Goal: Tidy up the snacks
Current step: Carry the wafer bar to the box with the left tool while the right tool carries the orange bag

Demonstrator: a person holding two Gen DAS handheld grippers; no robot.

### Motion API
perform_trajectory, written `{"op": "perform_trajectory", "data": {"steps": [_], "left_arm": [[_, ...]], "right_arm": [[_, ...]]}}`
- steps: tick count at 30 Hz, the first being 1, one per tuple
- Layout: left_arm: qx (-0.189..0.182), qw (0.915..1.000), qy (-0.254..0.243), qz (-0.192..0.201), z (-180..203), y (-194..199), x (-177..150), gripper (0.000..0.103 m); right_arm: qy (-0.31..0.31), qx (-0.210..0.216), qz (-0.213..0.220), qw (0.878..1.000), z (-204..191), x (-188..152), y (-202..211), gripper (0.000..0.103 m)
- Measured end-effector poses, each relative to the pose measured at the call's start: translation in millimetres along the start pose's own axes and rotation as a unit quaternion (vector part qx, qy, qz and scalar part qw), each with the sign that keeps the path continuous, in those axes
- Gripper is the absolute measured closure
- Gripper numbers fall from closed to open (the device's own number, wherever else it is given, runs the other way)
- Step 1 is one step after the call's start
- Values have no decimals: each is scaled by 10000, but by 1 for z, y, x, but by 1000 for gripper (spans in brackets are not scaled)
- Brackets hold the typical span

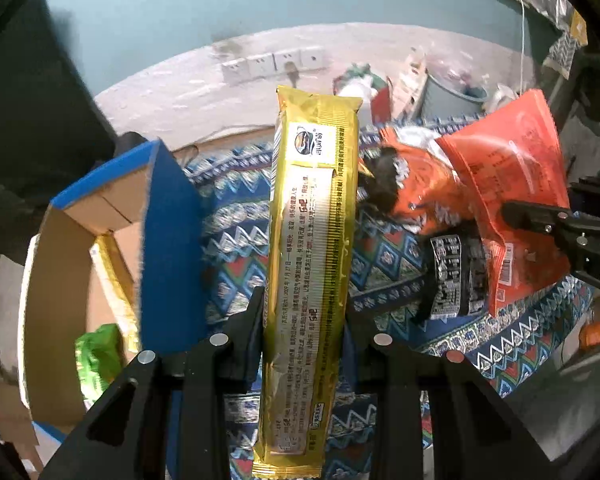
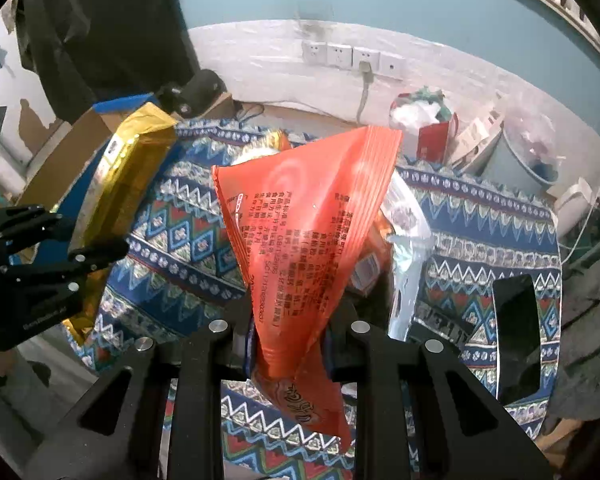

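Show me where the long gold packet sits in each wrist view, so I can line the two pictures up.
Left wrist view: the gold packet runs up the centre, clamped in the left gripper.
Right wrist view: the gold packet is at the left edge, tilted, held by the left gripper.
Shared landmark: the row of wall sockets above the patterned cloth.

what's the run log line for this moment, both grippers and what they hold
left gripper: shut on gold packet | right gripper: shut on orange packet | both above patterned cloth | cardboard box: left of cloth
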State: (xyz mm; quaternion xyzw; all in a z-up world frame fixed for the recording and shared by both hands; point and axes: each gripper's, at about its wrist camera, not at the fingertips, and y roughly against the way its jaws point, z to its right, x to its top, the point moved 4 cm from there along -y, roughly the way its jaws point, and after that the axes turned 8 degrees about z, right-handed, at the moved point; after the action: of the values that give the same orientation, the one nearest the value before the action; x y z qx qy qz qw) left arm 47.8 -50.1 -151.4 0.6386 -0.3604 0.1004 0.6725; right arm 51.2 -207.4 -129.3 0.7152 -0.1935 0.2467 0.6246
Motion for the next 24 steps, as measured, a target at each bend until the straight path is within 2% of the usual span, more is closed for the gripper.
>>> {"op": "perform_trajectory", "data": {"steps": [24], "left_arm": [[589,9952,434,652,-73,51,11,70]], "right_arm": [[247,421,500,9976,-53,62,18,81]]}}
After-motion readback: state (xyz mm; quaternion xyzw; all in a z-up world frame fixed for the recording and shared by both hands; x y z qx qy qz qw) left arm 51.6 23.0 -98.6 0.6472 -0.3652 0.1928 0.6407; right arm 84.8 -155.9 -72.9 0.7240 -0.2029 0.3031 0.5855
